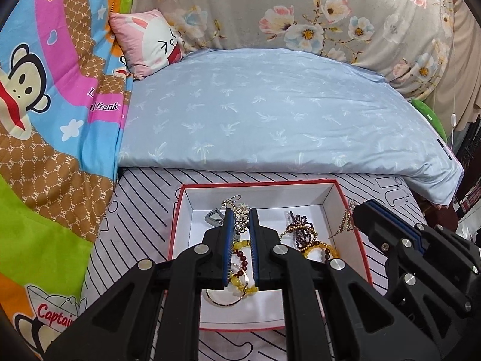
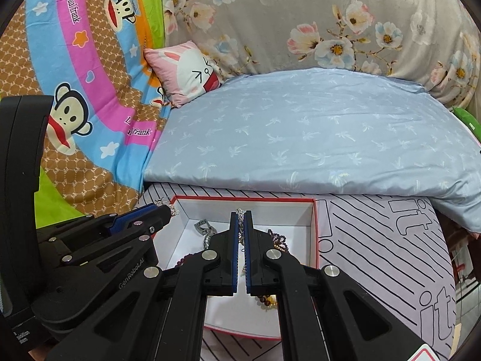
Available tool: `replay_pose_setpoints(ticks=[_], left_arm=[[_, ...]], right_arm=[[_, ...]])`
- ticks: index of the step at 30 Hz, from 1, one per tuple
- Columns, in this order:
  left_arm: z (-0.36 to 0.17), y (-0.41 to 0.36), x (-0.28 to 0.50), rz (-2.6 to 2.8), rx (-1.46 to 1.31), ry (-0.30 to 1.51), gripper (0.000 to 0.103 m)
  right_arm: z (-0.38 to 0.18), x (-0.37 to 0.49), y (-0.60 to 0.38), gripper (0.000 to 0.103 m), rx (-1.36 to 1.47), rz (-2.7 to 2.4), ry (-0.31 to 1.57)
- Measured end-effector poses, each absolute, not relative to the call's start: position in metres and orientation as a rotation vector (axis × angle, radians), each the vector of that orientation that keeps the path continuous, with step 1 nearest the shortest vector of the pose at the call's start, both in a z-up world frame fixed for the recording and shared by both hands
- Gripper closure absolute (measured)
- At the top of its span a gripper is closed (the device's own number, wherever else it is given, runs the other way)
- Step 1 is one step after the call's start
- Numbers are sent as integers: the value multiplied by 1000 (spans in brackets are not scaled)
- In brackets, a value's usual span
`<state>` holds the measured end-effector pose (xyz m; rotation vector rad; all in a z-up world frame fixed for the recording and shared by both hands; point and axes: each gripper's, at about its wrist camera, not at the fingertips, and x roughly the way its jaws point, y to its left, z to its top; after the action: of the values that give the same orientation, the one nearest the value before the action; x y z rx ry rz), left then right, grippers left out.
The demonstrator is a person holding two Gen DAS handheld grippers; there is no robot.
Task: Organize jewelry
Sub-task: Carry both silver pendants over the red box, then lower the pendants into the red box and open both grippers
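Observation:
A white box with a red rim (image 1: 258,184) lies on the striped sheet and holds several bead bracelets: yellow (image 1: 318,248), purple (image 1: 302,228) and dark red (image 1: 242,258), plus a chunky silver chain (image 2: 206,228). Over its left half my left gripper (image 1: 239,212) is shut on a silver filigree earring (image 1: 240,219), whose hook sticks up past the tips. My right gripper (image 2: 240,214) hovers over the box's middle, shut on a thin dangling earring (image 2: 240,228). In the left wrist view, the right gripper (image 1: 356,210) sits above the box's right rim. Both point down into the box.
A folded pale blue quilt (image 1: 270,120) lies just behind the box. To the left rises a bright monkey-print blanket (image 1: 45,105) with a pink rabbit pillow (image 1: 147,42). A floral cover (image 2: 330,15) backs the bed. The striped sheet (image 2: 375,240) extends right to the bed edge.

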<state>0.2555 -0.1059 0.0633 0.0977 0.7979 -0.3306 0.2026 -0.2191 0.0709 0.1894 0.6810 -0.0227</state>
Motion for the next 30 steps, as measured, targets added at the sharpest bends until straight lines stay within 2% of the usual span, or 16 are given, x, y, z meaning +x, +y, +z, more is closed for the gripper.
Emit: replay_pose_setpoints(ticks=[30], left_arm=[[13,-119,291,-306,123,865,93]], right_arm=[[24,237,-233,98,178,-55,775]])
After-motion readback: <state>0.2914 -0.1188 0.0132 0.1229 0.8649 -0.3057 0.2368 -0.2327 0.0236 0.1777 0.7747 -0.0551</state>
